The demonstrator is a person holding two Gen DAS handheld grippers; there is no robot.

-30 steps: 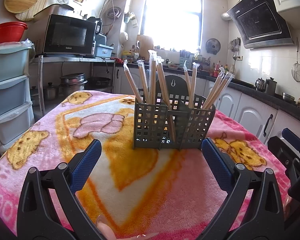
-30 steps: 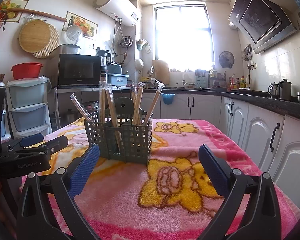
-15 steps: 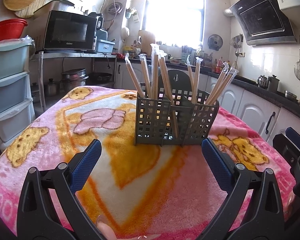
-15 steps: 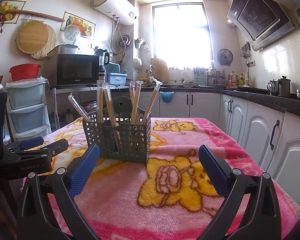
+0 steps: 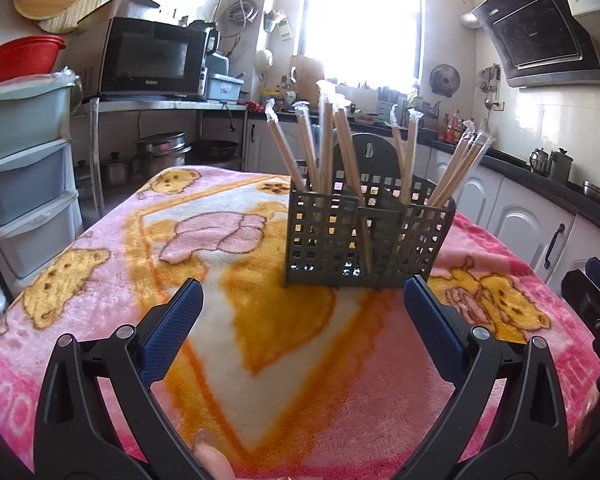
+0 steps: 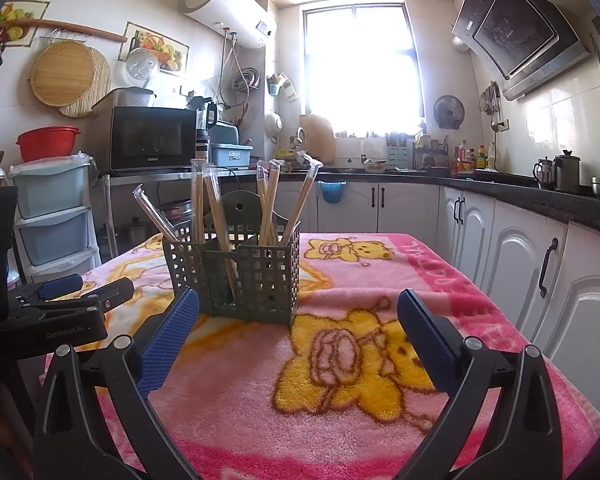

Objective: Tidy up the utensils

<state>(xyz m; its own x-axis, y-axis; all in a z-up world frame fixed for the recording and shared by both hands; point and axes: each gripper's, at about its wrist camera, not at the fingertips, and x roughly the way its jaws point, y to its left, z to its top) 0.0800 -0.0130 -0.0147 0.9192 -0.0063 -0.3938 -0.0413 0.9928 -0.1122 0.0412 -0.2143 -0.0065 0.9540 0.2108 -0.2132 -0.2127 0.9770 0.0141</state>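
The wrapped chopsticks (image 5: 342, 148) already stand in the grey mesh caddy (image 5: 364, 236), long axes near upright, tips fanning outward. The caddy sits mid-tabletop (image 5: 112, 264), toward the far edge. No utensils lie loose on the blanket, so your sorting looks nearly done. Your left claw (image 5: 303, 332) and right claw (image 6: 298, 338) are both spread wide, holding nothing.

A caddy (image 5: 366, 236) stood on the blanket (image 5: 260, 320) covering the desk, with wrapped chopsticks (image 5: 332, 148) upright in its compartments — the microwave (image 5: 152, 58) behind it to the left, the counter (image 6: 520, 196) along the right.
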